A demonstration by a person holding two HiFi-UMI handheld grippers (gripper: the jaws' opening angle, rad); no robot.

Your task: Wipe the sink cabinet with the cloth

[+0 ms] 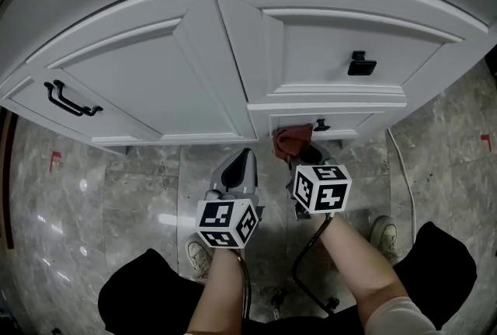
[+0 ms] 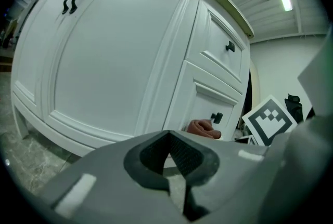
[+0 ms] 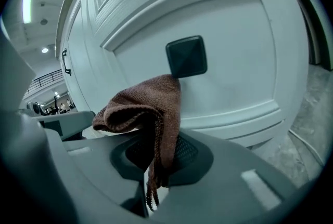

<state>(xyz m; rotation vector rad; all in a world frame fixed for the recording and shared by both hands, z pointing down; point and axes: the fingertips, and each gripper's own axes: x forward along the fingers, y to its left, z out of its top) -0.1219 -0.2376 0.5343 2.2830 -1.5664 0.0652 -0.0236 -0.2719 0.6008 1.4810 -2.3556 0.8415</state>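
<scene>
Brown cloth (image 3: 156, 108) is clamped in right gripper (image 3: 155, 173), black drawer knob (image 3: 186, 56) just beyond it; left gripper (image 2: 174, 166) is closed, empty.

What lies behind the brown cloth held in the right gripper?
Behind the cloth, clamped in the right gripper, stands the white drawer front, its black knob showing just above. The patch of panel that the cloth covers cannot be seen.

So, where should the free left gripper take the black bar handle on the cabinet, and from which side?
Grip the black bar handle at mid-bar, between its two end posts, coming straight from the front. The bar stands off the white cabinet front, so a jaw likely fits behind it. The left gripper is shut, so open it first.
</scene>
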